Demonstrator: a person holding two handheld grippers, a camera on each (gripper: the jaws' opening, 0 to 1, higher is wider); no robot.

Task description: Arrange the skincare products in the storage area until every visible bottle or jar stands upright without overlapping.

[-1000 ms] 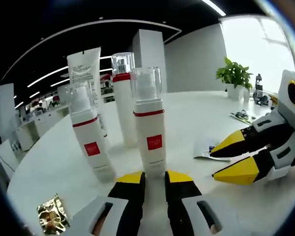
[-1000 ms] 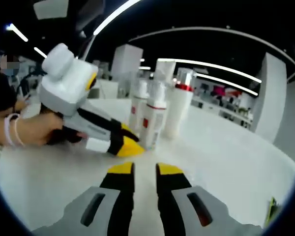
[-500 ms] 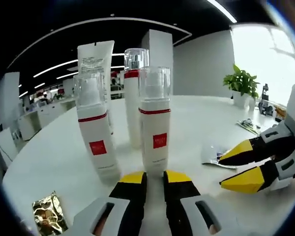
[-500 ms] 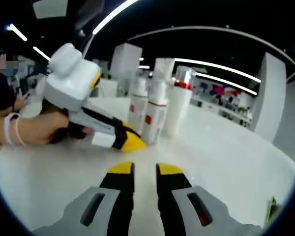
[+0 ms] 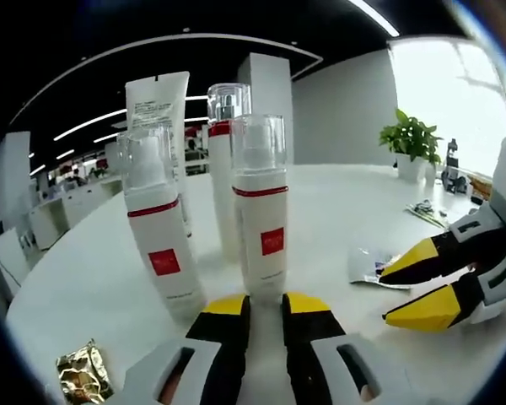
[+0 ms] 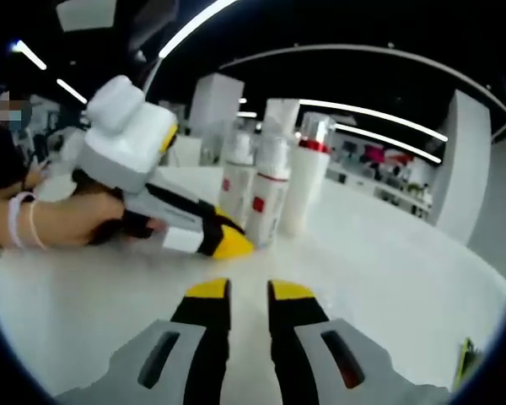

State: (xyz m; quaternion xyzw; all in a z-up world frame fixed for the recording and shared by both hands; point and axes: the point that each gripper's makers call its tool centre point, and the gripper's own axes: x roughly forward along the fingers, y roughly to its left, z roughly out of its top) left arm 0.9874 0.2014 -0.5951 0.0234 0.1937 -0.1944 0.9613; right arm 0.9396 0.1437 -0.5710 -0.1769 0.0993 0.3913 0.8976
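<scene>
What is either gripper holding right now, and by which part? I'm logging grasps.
Nothing: the left gripper and right gripper both have nothing between their jaws.

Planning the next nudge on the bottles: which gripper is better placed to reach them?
Probably the left gripper: its fingers sit right at the base of the nearest pump bottle. The right gripper sits farther back on the white table.

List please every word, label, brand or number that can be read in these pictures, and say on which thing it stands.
No text can be read.
Red square label on the near pump bottle: white print, blurred.
Red square label on the left pump bottle: blurred too.
Print on the white tube: grey lines, too small.
Sachet on the table: print unreadable.
</scene>
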